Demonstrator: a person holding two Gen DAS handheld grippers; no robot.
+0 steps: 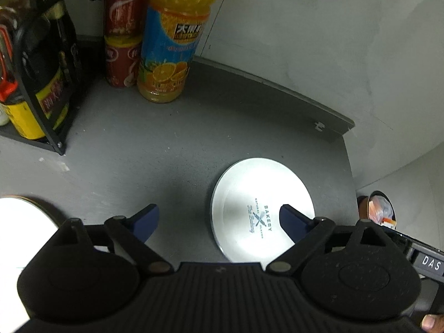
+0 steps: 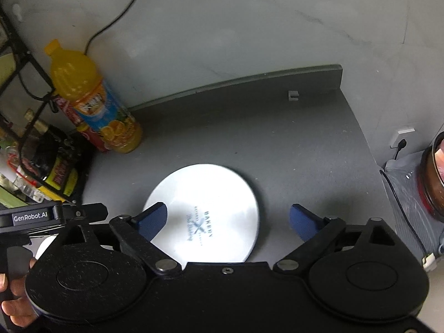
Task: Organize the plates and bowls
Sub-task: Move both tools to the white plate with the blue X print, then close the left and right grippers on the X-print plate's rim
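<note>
Right wrist view: right gripper (image 2: 228, 222) jaws apart over the white plate (image 2: 205, 211) on the table (image 2: 277, 149); left gripper (image 1: 219, 222) jaws apart too, nothing held.

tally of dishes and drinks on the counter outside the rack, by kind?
White plates: 2, one printed BAKERY, one cut off at the frame edge
Orange juice bottles: 1
Red cans: 2, stacked, upper, lower
Total: 5

plate (image 1: 260, 194): glossy white, smooth | counter (image 1: 166, 144): matt grey | juice bottle (image 1: 172, 44): clear plastic
</note>
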